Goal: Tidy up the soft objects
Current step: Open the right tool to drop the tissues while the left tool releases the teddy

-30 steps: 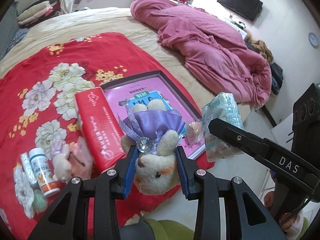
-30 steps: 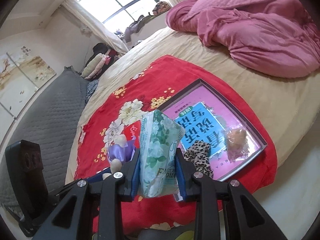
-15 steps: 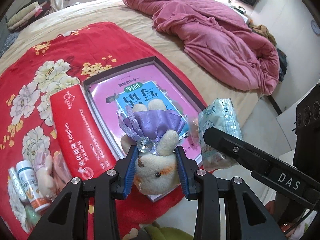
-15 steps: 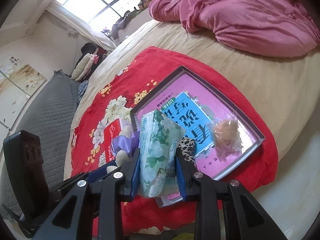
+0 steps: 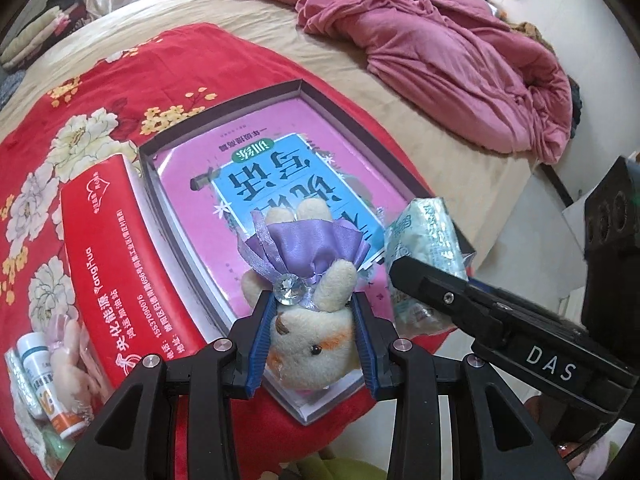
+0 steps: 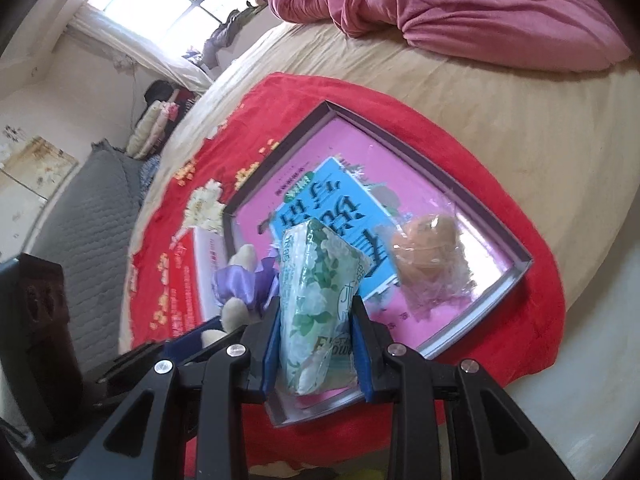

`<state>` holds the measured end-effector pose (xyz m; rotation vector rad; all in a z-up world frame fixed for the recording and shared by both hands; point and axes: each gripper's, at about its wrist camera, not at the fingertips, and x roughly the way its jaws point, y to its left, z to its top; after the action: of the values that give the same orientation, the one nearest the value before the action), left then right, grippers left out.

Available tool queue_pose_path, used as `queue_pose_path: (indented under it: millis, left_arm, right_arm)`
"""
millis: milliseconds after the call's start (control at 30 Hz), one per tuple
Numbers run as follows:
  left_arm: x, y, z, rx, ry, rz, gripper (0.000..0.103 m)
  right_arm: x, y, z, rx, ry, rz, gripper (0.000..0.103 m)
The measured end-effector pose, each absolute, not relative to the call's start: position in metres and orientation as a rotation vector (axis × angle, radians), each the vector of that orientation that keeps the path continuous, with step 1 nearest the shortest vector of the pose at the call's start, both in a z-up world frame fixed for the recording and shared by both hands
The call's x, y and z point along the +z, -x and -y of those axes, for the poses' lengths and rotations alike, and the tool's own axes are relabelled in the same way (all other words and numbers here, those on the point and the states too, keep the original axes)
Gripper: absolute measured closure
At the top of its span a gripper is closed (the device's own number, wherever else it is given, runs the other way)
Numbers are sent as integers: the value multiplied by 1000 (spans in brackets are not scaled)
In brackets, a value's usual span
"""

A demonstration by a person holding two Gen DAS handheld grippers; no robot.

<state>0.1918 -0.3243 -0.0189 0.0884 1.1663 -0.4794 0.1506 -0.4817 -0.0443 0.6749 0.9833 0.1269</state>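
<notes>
My left gripper is shut on a cream plush bear with a purple satin skirt, held over the near corner of a pink shallow box. My right gripper is shut on a green-and-white floral tissue pack, held over the same box. The tissue pack also shows in the left wrist view, just right of the bear. An orange soft item in clear wrap lies in the box. The bear's purple skirt shows left of the tissue pack.
A red tissue box lies left of the pink box on a red floral cloth. A white medicine bottle and a small pink plush lie at the near left. A crumpled pink duvet lies far right on the bed.
Both grippers have moved forward and down over the pink box, still holding the bear and the tissue pack. The box now looks larger and nearer.
</notes>
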Motion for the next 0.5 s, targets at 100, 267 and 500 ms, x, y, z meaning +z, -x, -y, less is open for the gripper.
queue_pose_path:
  millis: [100, 267, 500]
  left_arm:
    - [-23, -194, 327, -469, -109, -1163, 63]
    - [-30, -197, 328, -457, -120, -1174, 63]
    - [-44, -199, 326, -446, -129, -1193, 63]
  right_arm:
    - [-48, -156, 482, 111, -635, -998, 71]
    - [-54, -162, 482, 91, -585, -1026, 70]
    - [-61, -171, 480, 65, -529, -1066, 70]
